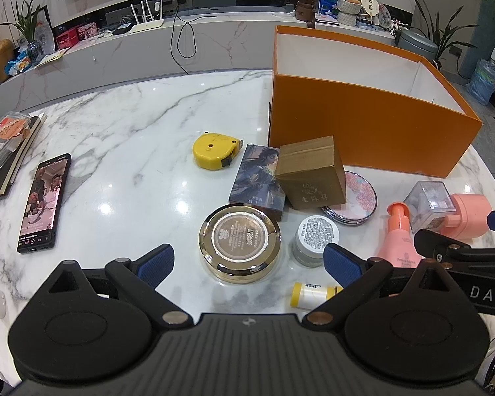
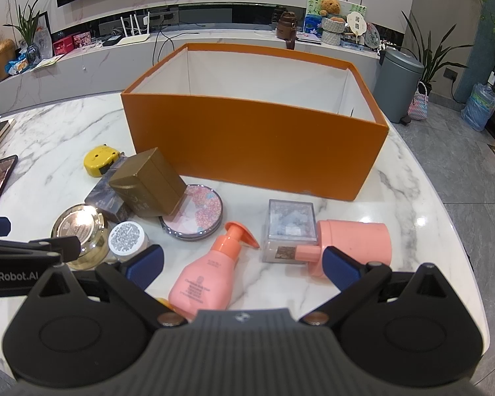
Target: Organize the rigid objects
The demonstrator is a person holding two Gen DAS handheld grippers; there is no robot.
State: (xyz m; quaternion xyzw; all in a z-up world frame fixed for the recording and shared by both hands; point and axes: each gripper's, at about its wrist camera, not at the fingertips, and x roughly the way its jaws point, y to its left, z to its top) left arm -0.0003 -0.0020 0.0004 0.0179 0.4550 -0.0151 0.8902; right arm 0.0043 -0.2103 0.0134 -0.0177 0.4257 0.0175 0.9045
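Observation:
An open orange box (image 1: 363,132) (image 2: 254,145) stands at the back of the marble table. In front of it lie a yellow tape measure (image 1: 214,150), a picture box (image 1: 257,181), a tilted brown box (image 1: 310,173) (image 2: 148,183), a floral compact (image 2: 194,214), a gold round case (image 1: 240,244), a small white-lidded jar (image 1: 315,237), a pink pump bottle (image 2: 211,270), a clear cube (image 2: 288,231) and a pink cap (image 2: 356,242). My left gripper (image 1: 249,265) is open over the gold case. My right gripper (image 2: 242,264) is open over the pump bottle.
A phone (image 1: 43,204) and a stack of books (image 1: 10,151) lie at the table's left. A small yellow-capped vial (image 1: 313,293) lies near my left gripper. A grey bin (image 2: 399,85) stands on the floor past the table's right edge.

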